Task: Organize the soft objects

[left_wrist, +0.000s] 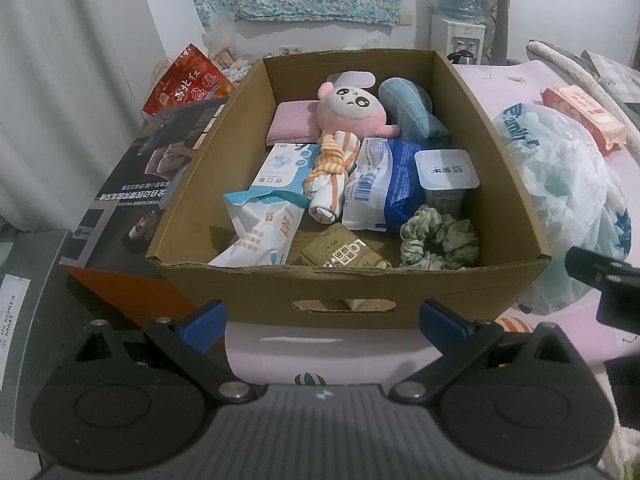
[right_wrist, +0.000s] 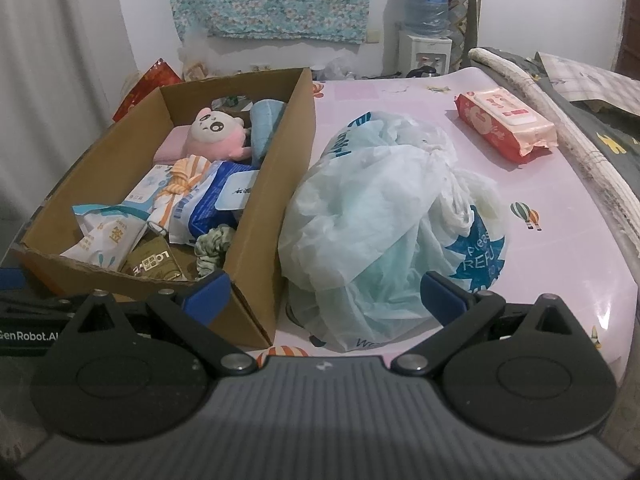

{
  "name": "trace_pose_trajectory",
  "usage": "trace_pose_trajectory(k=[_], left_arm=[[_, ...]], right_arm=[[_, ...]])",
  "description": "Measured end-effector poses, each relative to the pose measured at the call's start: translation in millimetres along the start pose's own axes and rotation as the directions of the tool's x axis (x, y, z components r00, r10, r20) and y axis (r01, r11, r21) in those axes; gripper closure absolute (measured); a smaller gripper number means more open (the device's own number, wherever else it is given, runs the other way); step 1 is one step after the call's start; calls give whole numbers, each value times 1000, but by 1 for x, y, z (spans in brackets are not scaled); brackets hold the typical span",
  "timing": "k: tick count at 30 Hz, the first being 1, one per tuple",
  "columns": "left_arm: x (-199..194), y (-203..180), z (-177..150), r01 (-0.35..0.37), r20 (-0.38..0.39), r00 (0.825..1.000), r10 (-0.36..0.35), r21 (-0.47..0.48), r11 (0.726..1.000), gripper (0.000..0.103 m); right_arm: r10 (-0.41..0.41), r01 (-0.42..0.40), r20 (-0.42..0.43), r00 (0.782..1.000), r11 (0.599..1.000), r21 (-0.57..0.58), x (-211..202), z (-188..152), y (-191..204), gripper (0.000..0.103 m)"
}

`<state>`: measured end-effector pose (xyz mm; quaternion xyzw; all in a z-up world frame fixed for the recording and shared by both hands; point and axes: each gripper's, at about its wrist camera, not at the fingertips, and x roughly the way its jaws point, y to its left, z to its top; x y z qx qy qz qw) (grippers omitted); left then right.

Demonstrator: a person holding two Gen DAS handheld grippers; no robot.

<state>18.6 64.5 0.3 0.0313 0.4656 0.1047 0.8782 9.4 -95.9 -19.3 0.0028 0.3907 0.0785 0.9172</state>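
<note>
A cardboard box (left_wrist: 352, 284) (right_wrist: 280, 184) stands on the pink table. It holds a pink plush toy (left_wrist: 354, 110) (right_wrist: 216, 132), a striped orange-white cloth (left_wrist: 332, 172) (right_wrist: 180, 184), a green scrunchie (left_wrist: 440, 240) (right_wrist: 214, 246), a blue cloth roll (left_wrist: 412, 110), a pink cloth (left_wrist: 290, 122) and several packets. My left gripper (left_wrist: 324, 322) is open and empty in front of the box's near wall. My right gripper (right_wrist: 326, 294) is open and empty, just before a crumpled white plastic bag (right_wrist: 396, 224) (left_wrist: 568, 184) right of the box.
A red wet-wipes pack (right_wrist: 506, 126) (left_wrist: 584, 116) lies at the back right of the pink table (right_wrist: 560, 264). A printed carton (left_wrist: 132, 184) stands left of the box, with a red bag (left_wrist: 188, 84) behind it. A water dispenser (right_wrist: 426, 24) stands by the far wall.
</note>
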Motion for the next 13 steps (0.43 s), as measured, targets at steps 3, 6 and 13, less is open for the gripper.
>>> trace_pose_trajectory(k=[3, 6, 13], left_arm=[[0, 0, 0, -1, -1, 1000, 1, 1, 1000, 0], [1, 0, -1, 0, -4, 1000, 0, 3, 1000, 0], [2, 0, -1, 1, -7, 1000, -1, 3, 1000, 0]], right_arm=[[0, 0, -2, 1000, 1000, -3, 1, 0, 1, 1], [0, 0, -5, 1000, 1000, -4, 1, -1, 1, 1], [1, -1, -6, 1000, 1000, -5, 1, -1, 1, 1]])
